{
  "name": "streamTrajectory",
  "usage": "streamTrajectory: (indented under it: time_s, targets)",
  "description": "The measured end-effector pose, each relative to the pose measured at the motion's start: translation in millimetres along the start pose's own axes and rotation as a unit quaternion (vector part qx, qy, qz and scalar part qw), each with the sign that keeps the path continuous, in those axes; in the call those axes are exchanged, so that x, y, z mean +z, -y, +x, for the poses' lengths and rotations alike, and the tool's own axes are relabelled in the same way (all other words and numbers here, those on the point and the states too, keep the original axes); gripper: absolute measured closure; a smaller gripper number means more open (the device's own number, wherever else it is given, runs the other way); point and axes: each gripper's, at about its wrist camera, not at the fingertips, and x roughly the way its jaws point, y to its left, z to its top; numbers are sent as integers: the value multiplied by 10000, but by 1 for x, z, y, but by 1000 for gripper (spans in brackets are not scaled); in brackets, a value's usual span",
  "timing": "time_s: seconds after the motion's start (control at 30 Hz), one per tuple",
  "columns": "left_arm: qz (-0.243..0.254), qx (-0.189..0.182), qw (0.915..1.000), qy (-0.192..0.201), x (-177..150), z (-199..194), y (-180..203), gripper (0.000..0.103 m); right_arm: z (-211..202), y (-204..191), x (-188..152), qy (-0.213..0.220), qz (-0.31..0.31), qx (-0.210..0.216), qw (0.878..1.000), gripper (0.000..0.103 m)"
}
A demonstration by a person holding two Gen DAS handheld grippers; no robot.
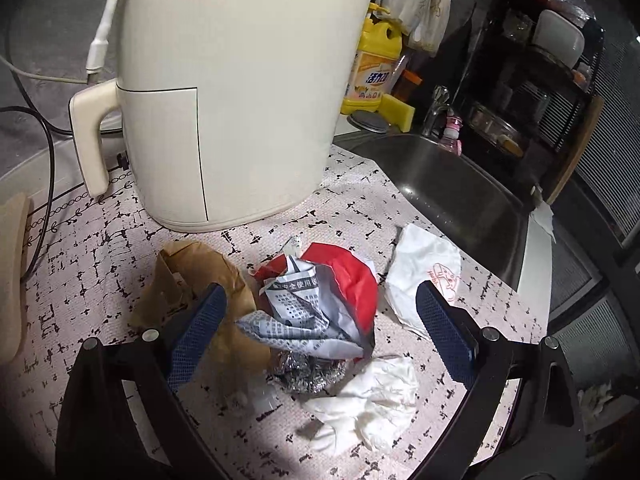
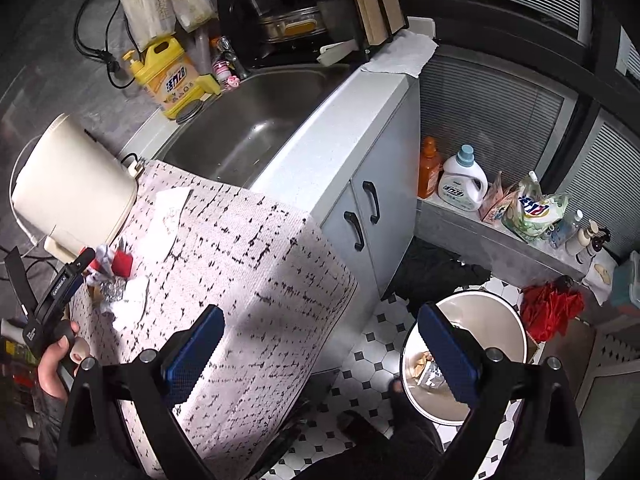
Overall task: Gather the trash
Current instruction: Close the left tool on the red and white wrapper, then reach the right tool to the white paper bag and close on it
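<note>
A heap of trash lies on the patterned mat [image 1: 120, 240]: crumpled red and printed paper [image 1: 320, 292], a brown paper bag [image 1: 200, 280], a steel scourer [image 1: 308, 372], white tissue [image 1: 368, 400] and a white wrapper [image 1: 424, 272]. My left gripper [image 1: 320, 332] is open, its blue fingers on either side of the printed paper and just above the heap. My right gripper [image 2: 320, 352] is open and holds nothing, out past the counter's front edge. The round trash bin [image 2: 500, 320] stands on the floor under its right finger, with scraps inside. The right wrist view shows the heap [image 2: 120, 284] far left, with the left gripper [image 2: 86, 258] over it.
A cream air fryer [image 1: 240, 80] stands right behind the heap. The steel sink [image 1: 452, 188] lies to the right, with a yellow detergent bottle [image 1: 376, 68] and a dish rack [image 1: 552, 60] beyond. Cabinet doors [image 2: 368, 216] and detergent bottles [image 2: 460, 180] flank the tiled floor [image 2: 372, 344].
</note>
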Motion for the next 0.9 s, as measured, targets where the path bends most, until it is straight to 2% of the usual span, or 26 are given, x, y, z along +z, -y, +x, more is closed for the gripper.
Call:
streamTrajectory:
  time_s: [0.03, 0.1, 0.13, 0.37, 0.6, 0.77, 0.9]
  targets:
    - [-11, 9, 10000, -15, 0, 1, -1, 19, 3, -3, 2, -10, -15, 25, 10000, 8]
    - [-76, -12, 9999, -134, -1, 1, -4, 66, 10, -12, 7, -49, -116, 122, 9998, 8]
    - [-152, 17, 9997, -180, -1, 0, -8, 71, 14, -17, 11, -62, -175, 171, 9997, 8]
    - [-627, 229, 9975, 212, -1, -48, -33, 74, 53, -74, 42, -252, -749, 767, 9939, 8]
    - [-1043, 772, 9901, 541, -6, -94, -55, 74, 82, -137, 62, -454, -1472, 1322, 9792, 10]
    - [-1427, 1335, 9791, 568, -28, -128, -79, 74, 111, -180, 63, -656, -2078, 1539, 9638, 11]
    - [-1754, 1859, 9650, 582, -49, -157, -98, 74, 136, -206, 63, -812, -2353, 1614, 9550, 15]
